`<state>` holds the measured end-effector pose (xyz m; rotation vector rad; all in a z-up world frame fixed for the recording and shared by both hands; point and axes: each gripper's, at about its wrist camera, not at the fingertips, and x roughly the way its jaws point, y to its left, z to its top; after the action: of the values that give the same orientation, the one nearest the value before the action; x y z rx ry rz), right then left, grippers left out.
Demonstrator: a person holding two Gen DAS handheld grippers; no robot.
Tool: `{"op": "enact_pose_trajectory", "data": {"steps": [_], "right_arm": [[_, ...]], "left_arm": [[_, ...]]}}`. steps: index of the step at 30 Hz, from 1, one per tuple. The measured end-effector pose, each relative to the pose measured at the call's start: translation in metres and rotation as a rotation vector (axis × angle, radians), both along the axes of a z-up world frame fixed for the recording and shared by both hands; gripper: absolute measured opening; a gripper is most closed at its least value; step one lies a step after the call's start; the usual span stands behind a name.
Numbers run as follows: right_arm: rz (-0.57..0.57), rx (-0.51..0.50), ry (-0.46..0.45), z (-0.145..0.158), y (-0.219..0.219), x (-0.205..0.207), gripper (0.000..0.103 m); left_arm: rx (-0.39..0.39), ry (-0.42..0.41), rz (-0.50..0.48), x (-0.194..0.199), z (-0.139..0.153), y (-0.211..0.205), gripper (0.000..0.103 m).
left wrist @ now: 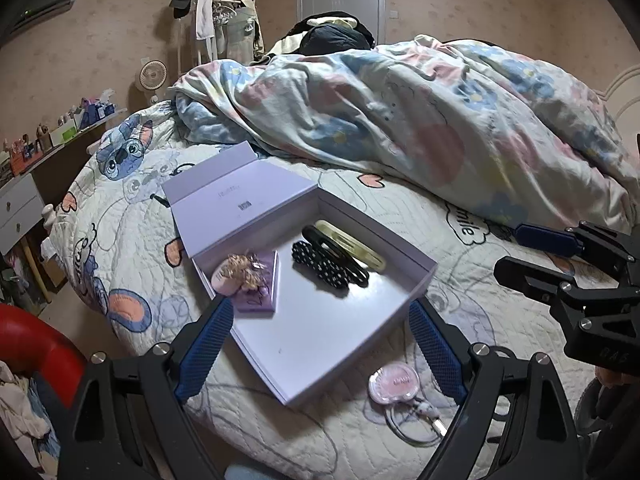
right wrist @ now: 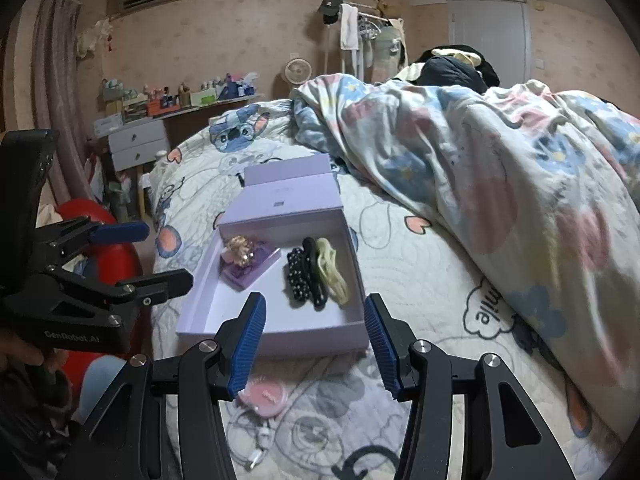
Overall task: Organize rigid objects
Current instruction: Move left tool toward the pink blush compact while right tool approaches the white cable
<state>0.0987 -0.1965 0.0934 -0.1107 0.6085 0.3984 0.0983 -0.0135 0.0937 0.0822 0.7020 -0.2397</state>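
Note:
An open lavender box (left wrist: 416, 280) (right wrist: 280, 336) lies on the bed with its lid folded back. Inside it, a black dotted hair clip (left wrist: 320, 266) (right wrist: 296, 276), a plain black clip (left wrist: 340, 252) and a pale yellow clip (left wrist: 356, 246) (right wrist: 332, 272) lie side by side. A small purple case (left wrist: 260, 300) (right wrist: 248, 272) with a gold trinket on top sits in the box's left part. A round pink compact (left wrist: 394, 384) (right wrist: 264, 394) rests on the quilt outside the box. My left gripper (left wrist: 320, 344) (right wrist: 152, 256) is open and empty, hovering over the box's near corner. My right gripper (right wrist: 316, 344) (left wrist: 520, 256) is half open, holding nothing.
A crumpled floral duvet (left wrist: 400, 120) fills the bed's right and far side. A white cable with a ring (left wrist: 412, 428) (right wrist: 256, 452) lies by the compact. A red rounded object (left wrist: 36, 344) sits off the bed's left edge, near a cluttered dresser (right wrist: 140, 140).

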Motion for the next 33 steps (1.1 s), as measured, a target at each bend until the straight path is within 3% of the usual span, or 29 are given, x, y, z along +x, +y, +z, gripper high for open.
{"op": "enact_pose_trajectory", "data": {"steps": [17,33], "right_arm": [[-0.005,0.018,0.074,-0.038,-0.011,-0.037,0.051],[0.001,0.067,0.204,-0.090,-0.010,-0.053,0.060]], "left_arm": [[0.001,0.061,-0.044,-0.036,-0.030,-0.016,0.090],[-0.008,0.150,-0.026,-0.054,-0.069,-0.008,0.090]]}}
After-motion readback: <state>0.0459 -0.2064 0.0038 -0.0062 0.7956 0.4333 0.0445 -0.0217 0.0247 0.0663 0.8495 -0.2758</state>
